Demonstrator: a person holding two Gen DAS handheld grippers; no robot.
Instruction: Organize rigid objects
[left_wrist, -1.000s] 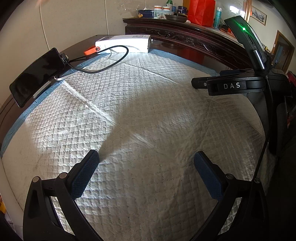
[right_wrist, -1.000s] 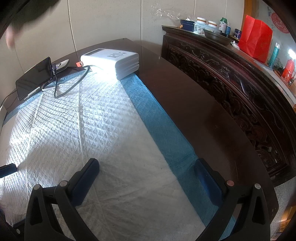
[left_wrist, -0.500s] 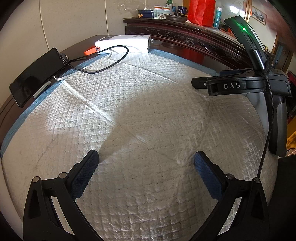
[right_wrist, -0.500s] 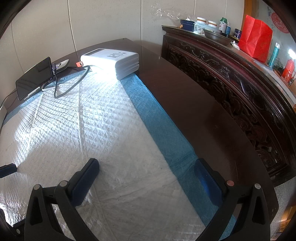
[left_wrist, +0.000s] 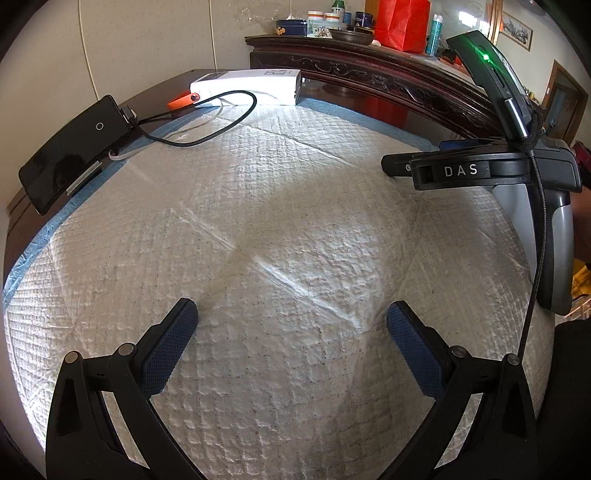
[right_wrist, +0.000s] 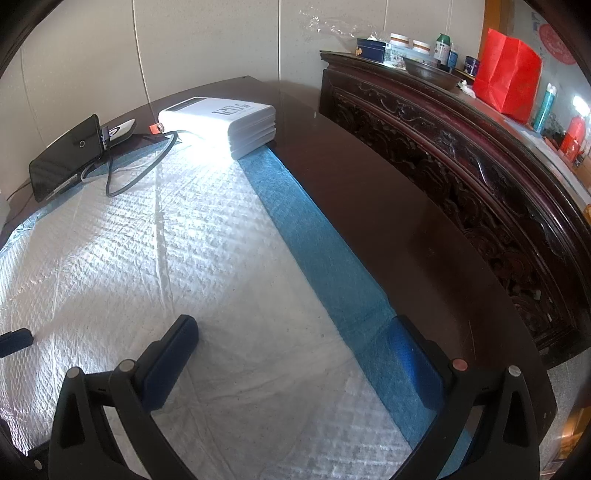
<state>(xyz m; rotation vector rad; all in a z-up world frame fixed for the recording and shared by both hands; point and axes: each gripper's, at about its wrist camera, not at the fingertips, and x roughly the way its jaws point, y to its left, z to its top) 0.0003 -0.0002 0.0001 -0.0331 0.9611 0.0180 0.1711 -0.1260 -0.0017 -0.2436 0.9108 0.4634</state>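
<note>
I am seeing no loose rigid object on the white pad (left_wrist: 295, 236) covering the tabletop (right_wrist: 388, 206), so I cannot tell which way one lies, while my left claw (left_wrist: 291, 332) and right claw (right_wrist: 295, 347) are both hovering wide open and empty.

Left gripper (left_wrist: 291, 336): black skeletal frame, silver pivot screws, dark-blue textured pads (left_wrist: 168, 350). Right gripper (right_wrist: 295, 350): same build, one copper-coloured screw. Seen from left wrist view, right unit carries grey handle, white "DAS" lettering, black cable, green indicator light on top-mounted black device.
</note>
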